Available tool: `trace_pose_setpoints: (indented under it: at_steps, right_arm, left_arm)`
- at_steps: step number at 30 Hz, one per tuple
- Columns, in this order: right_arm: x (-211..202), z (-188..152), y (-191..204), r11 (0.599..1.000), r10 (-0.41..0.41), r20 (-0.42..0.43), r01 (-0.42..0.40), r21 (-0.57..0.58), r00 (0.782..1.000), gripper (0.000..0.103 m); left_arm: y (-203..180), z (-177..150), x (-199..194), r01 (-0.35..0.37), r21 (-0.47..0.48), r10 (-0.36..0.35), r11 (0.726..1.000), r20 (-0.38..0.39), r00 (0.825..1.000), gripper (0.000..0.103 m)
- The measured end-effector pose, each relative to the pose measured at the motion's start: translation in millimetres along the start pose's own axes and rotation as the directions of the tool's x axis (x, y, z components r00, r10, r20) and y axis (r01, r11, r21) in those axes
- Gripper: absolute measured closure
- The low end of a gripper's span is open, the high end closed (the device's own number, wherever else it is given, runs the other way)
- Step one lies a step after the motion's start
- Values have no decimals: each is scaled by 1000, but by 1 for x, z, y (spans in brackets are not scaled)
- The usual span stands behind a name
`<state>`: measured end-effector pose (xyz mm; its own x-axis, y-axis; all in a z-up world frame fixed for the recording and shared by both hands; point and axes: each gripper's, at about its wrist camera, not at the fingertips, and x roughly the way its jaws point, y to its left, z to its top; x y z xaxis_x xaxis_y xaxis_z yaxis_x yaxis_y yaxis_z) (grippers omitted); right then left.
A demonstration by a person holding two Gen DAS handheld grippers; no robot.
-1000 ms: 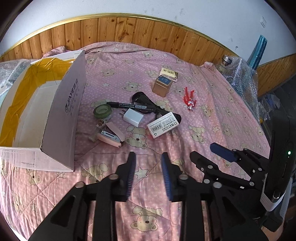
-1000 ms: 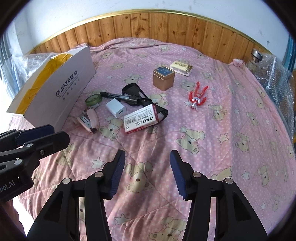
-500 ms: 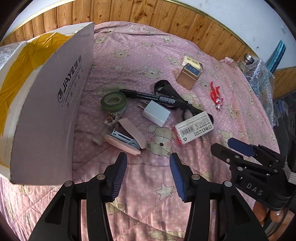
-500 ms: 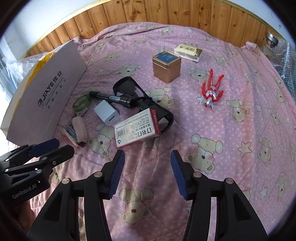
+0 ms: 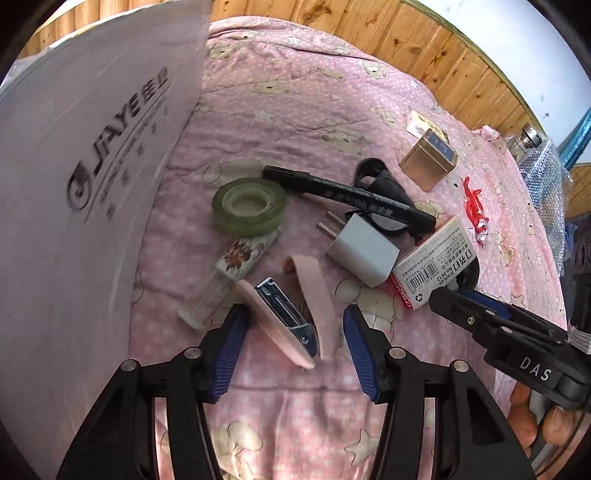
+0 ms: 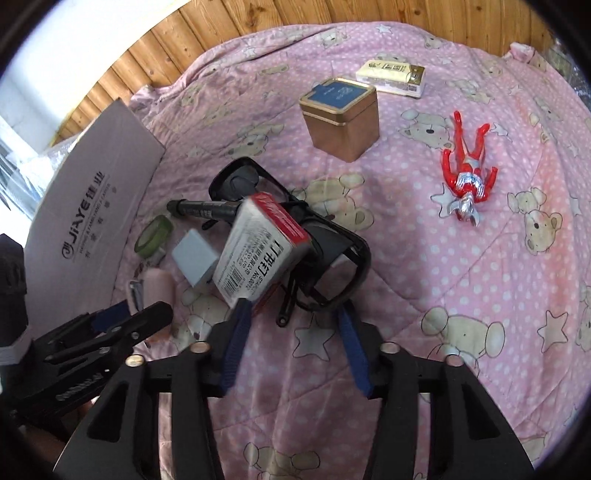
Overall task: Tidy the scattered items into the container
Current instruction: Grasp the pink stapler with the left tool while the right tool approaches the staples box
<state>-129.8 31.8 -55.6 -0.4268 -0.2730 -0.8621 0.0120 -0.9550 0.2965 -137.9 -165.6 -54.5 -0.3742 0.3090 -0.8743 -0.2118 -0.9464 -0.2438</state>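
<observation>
Left wrist view: my left jaws (image 5: 291, 350) gape wide, straddling the pink stapler (image 5: 291, 317) on the bed (image 5: 295, 107), gripping nothing. My right jaws (image 6: 293, 341) also gape wide, empty, at the staples box (image 6: 258, 254) and black glasses (image 6: 332, 258). Beside them to the left stands the cardboard box (image 5: 85, 177).

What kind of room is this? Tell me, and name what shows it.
Most likely a bedroom, with the work done on a bed. The items lie on a soft pink quilt printed with teddy bears, its surface creased like bedding. Wood panelling runs along the wall behind it, under white plaster.
</observation>
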Motion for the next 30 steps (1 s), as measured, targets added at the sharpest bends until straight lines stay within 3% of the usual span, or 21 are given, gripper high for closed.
trace_pose_setpoints:
  at_steps: [2,8,10,12,17,23,29,30]
  right_arm:
    - [-2,2,-4,1000,-6,6,6,-1,1000,78]
    - [-4,6,-17,999,-21,10,21,30,1000,77]
    - [-5,8,-17,1000,-8,12,7,29,1000,72]
    - [-7,7,-14,999,12,16,-12,29,1000,58]
    - [-1,6,2,998,55,16,-55,3,998,42]
    - [6,10,15,998,71,-3,-71,-3,998,41]
    - [20,9,21,995,96,-35,-96,8,995,38]
    - [23,8,21,995,101,-36,-100,7,994,42]
  left_arm:
    - [-7,2,2,-2,30,2,1000,6,1000,56]
    - [-10,1,7,27,25,-27,999,12,1000,56]
    - [-5,1,4,23,-5,-23,1000,13,1000,56]
    - [3,-3,-2,6,-42,-5,999,19,1000,56]
    - [12,-17,-18,-50,-87,53,995,38,998,55]
    - [2,-30,-29,-90,-37,92,995,63,994,55]
    - [-5,-21,-11,-98,-2,98,995,58,993,55]
    - [-6,-20,-9,-103,7,102,995,64,993,55]
